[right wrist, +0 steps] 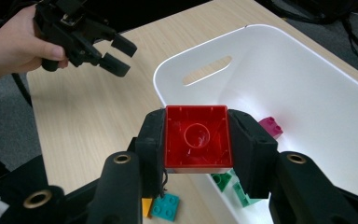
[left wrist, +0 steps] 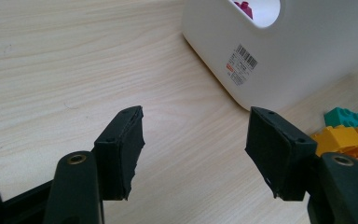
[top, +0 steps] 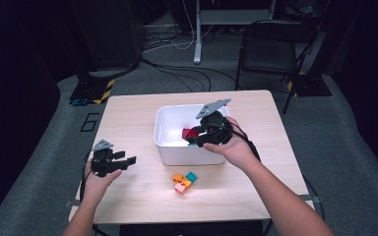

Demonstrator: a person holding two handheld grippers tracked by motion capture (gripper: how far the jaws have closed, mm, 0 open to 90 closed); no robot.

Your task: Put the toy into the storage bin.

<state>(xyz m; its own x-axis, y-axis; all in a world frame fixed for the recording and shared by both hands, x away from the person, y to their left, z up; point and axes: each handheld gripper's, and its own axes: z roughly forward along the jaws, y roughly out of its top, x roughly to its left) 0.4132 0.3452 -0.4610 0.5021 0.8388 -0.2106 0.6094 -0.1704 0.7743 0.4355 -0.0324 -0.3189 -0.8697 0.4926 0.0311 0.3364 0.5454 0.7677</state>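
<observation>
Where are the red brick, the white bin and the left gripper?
red brick (right wrist: pixel 196 136): right gripper view, its hollow underside.
white bin (top: pixel 177 156): high view, its near wall.
left gripper (left wrist: pixel 195 150): left gripper view, midway between its open jaws.

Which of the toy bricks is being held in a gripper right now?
The red brick, clamped between the right gripper jaws over the white bin; the others lie loose.

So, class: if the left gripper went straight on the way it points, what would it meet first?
Probably the white bin: the left gripper is open, with bare table before it, and the bin's wall stands ahead, slightly right. Depth is uncertain.
</observation>
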